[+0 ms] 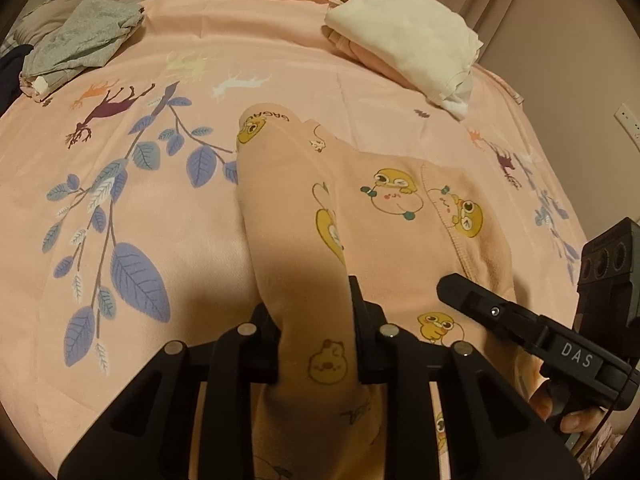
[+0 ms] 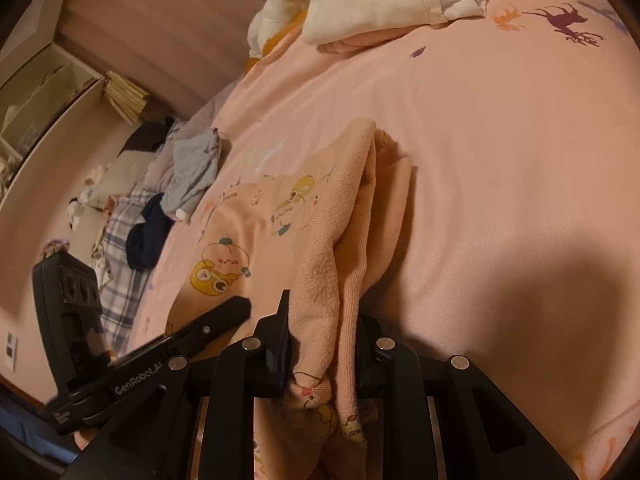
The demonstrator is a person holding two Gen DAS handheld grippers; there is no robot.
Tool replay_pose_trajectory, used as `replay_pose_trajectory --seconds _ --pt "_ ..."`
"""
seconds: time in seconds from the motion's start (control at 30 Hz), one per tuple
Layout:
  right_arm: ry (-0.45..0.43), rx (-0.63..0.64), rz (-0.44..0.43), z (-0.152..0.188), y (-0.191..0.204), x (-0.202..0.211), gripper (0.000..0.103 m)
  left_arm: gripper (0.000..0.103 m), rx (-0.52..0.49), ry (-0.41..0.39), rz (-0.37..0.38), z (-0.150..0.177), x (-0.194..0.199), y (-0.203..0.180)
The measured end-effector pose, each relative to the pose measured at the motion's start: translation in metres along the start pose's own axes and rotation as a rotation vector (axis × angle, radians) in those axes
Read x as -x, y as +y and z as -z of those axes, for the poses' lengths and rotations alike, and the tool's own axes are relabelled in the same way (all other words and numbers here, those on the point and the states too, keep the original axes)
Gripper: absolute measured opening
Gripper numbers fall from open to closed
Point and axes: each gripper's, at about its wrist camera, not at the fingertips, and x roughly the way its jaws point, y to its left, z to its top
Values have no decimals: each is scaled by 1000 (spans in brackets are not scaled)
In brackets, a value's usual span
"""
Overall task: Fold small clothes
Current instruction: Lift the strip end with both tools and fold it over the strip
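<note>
Two tongs grip one garment. The left tongs [image 1: 316,320] are clenched on a raised fold of the small peach garment [image 1: 384,216], whose cloth fills the gap between the pads and runs forward from them as a ridge. The right tongs [image 2: 322,344] are likewise clenched on a bunched edge of the same garment [image 2: 256,240], with terry-like cloth squeezed between both fingers and hanging below them. Each pair shows in the other's view, close beside it, and part of a hand [image 1: 576,420] shows under the right one. Out from the tongs, the rest of the garment, printed with yellow cartoon figures, lies on the pink bed cover [image 1: 160,208]. Farther ahead of the left tongs, to the right, sits a folded white and pink stack [image 1: 408,36]; to the far left lies a grey garment [image 1: 84,40].
</note>
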Motion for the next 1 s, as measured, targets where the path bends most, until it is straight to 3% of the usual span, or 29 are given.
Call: replay_pose_trajectory --seconds 0.2,0.53,1.0 --pt "-7 8 -11 -1 7 6 22 24 -28 -25 5 -3 19 -7" --pt "-105 47 -48 -5 35 32 22 24 -87 -98 0 -11 55 -20" --pt "-155 117 -88 -2 66 29 22 25 -76 -165 4 -15 94 3"
